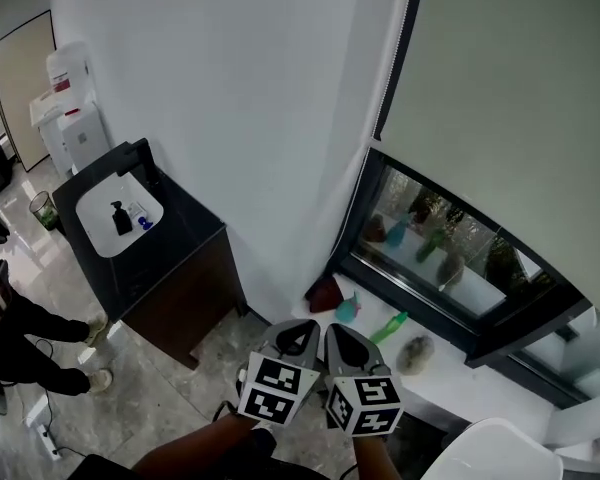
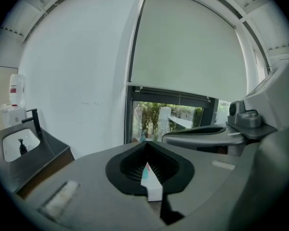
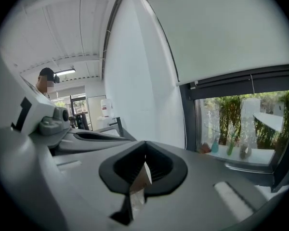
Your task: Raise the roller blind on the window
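Note:
The pale roller blind (image 1: 510, 98) covers most of the window, and its bottom edge leaves a low strip of glass (image 1: 430, 238) bare. A thin cord (image 1: 351, 216) seems to hang along the frame's left side. My left gripper (image 1: 304, 326) and right gripper (image 1: 336, 329) are held side by side below the sill, well short of the blind. Both are shut with nothing in them. The left gripper view faces the blind (image 2: 188, 47) over its closed jaws. In the right gripper view the blind (image 3: 231, 28) is at the upper right.
The white sill (image 1: 460, 378) holds a red object, a teal bottle (image 1: 348, 309), a green bottle (image 1: 388, 325) and a fuzzy lump. A black cabinet with a white basin (image 1: 115, 230) stands at left, a water dispenser (image 1: 72, 118) behind it. A person's legs (image 1: 40, 338) are at far left.

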Action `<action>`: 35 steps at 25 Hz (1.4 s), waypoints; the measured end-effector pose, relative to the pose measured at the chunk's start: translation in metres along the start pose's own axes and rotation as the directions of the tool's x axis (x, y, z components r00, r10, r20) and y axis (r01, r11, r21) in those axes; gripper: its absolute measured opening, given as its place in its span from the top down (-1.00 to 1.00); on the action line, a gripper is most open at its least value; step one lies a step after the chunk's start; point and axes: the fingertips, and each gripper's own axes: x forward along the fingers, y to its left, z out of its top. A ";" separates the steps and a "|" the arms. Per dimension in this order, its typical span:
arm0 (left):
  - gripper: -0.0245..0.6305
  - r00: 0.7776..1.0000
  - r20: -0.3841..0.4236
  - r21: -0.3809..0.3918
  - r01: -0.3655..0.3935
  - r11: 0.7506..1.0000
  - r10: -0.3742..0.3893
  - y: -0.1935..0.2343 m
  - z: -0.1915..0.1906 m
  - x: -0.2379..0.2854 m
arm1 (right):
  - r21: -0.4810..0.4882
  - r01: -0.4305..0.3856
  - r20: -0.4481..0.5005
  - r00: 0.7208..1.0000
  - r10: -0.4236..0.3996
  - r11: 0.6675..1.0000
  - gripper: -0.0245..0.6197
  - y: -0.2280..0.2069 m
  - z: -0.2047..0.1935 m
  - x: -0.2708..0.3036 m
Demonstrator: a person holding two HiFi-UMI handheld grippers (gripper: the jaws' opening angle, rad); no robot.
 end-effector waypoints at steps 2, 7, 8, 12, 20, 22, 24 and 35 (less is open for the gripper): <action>0.91 1.000 0.006 0.005 0.012 1.000 -0.012 0.013 0.008 0.011 | -0.009 0.007 0.009 1.000 -0.007 1.000 0.91 -0.003 0.010 0.016; 0.91 0.999 0.030 0.023 0.032 0.999 -0.033 0.036 0.031 0.034 | -0.015 0.015 0.026 1.000 -0.014 1.000 0.92 -0.016 0.030 0.046; 0.91 0.999 0.031 0.028 0.035 0.999 -0.035 0.039 0.034 0.037 | -0.015 0.012 0.030 0.999 -0.012 1.000 0.91 -0.018 0.034 0.051; 0.91 0.999 0.035 0.029 0.038 0.999 -0.039 0.050 0.045 0.053 | -0.031 0.002 0.050 0.999 -0.001 1.000 0.91 -0.025 0.050 0.066; 0.91 0.998 0.063 0.026 -0.016 1.000 0.015 0.071 0.069 0.084 | -0.079 -0.063 0.084 0.994 0.069 0.995 0.91 -0.050 0.081 0.097; 0.91 0.997 0.071 0.017 -0.039 0.999 0.038 0.076 0.077 0.093 | -0.089 -0.084 0.088 0.992 0.092 0.993 0.91 -0.060 0.091 0.106; 0.91 0.995 0.077 0.002 -0.064 0.998 0.063 0.079 0.084 0.102 | -0.104 -0.112 0.086 0.989 0.121 0.988 0.91 -0.068 0.100 0.114; 0.91 0.980 0.098 -0.035 -0.168 0.985 0.171 0.085 0.117 0.142 | -0.200 -0.274 0.098 0.950 0.297 0.941 0.82 -0.100 0.157 0.160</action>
